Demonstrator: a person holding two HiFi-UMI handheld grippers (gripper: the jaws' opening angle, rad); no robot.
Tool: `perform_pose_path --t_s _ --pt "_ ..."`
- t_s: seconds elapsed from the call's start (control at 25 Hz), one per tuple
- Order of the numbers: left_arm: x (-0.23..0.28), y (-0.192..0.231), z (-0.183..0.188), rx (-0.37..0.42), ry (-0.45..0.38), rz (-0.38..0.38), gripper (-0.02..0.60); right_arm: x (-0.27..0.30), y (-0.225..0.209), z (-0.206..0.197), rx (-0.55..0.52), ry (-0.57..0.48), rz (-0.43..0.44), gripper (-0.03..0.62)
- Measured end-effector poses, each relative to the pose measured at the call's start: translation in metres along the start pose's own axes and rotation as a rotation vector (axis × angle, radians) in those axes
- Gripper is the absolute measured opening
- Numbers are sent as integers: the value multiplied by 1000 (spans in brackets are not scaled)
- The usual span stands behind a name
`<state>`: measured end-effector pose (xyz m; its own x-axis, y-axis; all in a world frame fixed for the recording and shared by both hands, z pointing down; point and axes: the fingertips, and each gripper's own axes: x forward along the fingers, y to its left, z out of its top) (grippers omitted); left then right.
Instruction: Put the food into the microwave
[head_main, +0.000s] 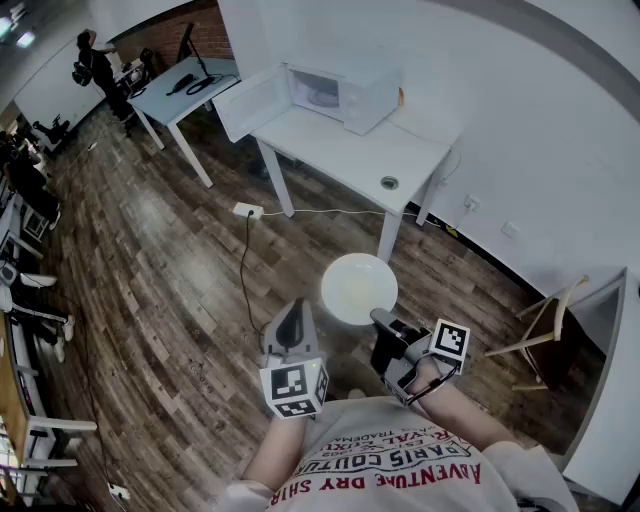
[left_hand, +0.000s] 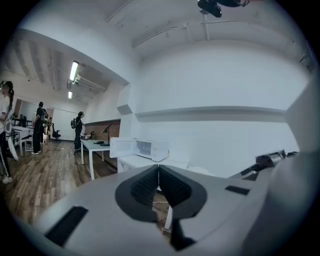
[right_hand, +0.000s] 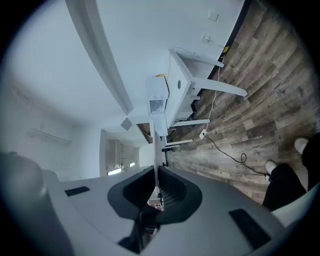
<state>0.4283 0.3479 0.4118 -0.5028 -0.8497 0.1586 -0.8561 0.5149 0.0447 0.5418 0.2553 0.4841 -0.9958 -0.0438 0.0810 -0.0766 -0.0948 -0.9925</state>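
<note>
A round white plate (head_main: 358, 288) hangs over the wooden floor in front of me, its top plain white with no food that I can make out. My right gripper (head_main: 378, 318) is shut on the plate's near rim. In the right gripper view the plate (right_hand: 155, 145) shows edge-on as a thin white strip between the pads. My left gripper (head_main: 292, 308) is beside the plate to its left, apart from it, shut and empty (left_hand: 159, 176). The white microwave (head_main: 340, 95) stands on a white table (head_main: 360, 150) ahead, with its door (head_main: 250, 100) swung open to the left.
A small round object (head_main: 389, 183) lies on the table near its front corner. A power strip with a cable (head_main: 248, 210) lies on the floor under the table. A wooden chair (head_main: 545, 330) stands at the right. Another table (head_main: 185, 90) and people are at the far left.
</note>
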Motion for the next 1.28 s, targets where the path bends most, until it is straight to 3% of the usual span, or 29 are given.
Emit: perform_pose_path --t_s 0.92,1.28 --pt "7 6 -12 -47 12 0 6 12 -3 8 4 7 -5 23" --pt "46 56 -18 -77 56 -31 6 84 -1 7 9 13 -31 23"
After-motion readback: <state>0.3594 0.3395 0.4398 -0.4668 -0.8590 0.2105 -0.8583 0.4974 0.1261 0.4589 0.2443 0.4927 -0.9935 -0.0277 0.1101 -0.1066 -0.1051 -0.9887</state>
